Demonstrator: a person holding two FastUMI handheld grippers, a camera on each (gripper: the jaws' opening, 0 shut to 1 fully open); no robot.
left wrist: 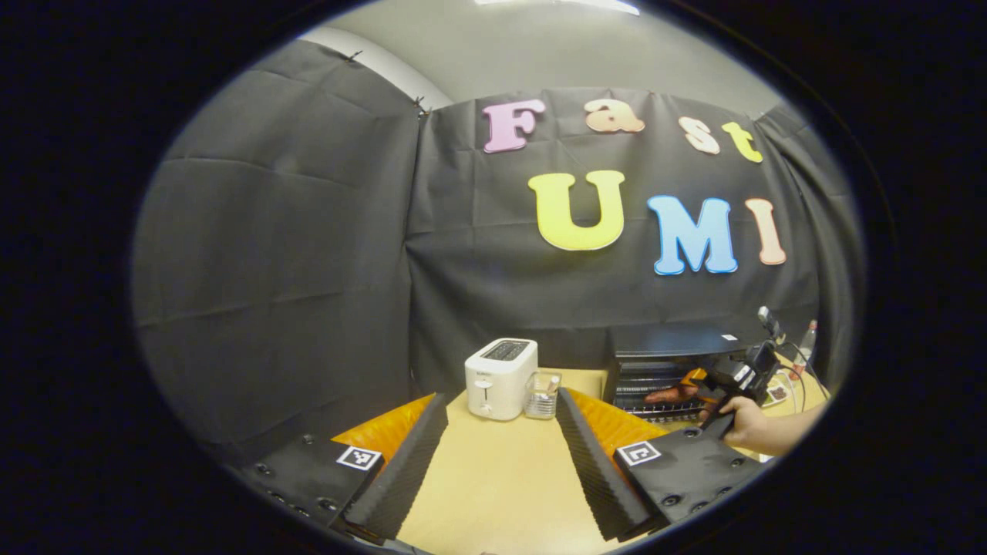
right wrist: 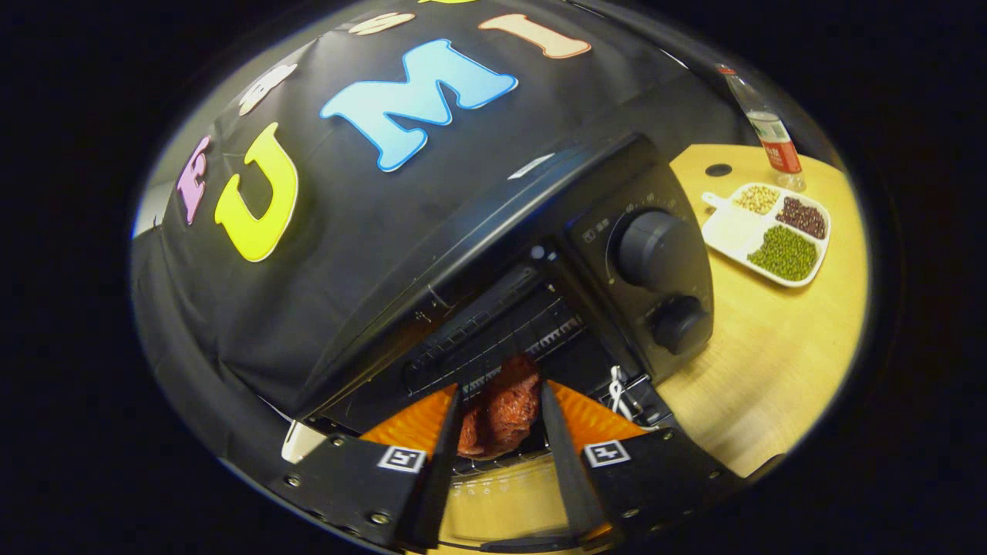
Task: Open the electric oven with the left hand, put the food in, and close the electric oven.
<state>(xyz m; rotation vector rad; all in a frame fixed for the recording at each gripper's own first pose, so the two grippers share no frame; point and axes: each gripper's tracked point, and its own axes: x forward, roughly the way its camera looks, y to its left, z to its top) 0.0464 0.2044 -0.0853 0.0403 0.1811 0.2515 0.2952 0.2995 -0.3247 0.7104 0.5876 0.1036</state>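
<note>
Right gripper view: right gripper is clamped on red food at lower centre, at the mouth of the open electric oven. Left gripper view: left gripper has fingers spread, empty, over the table; toaster centre, oven at lower right.
</note>
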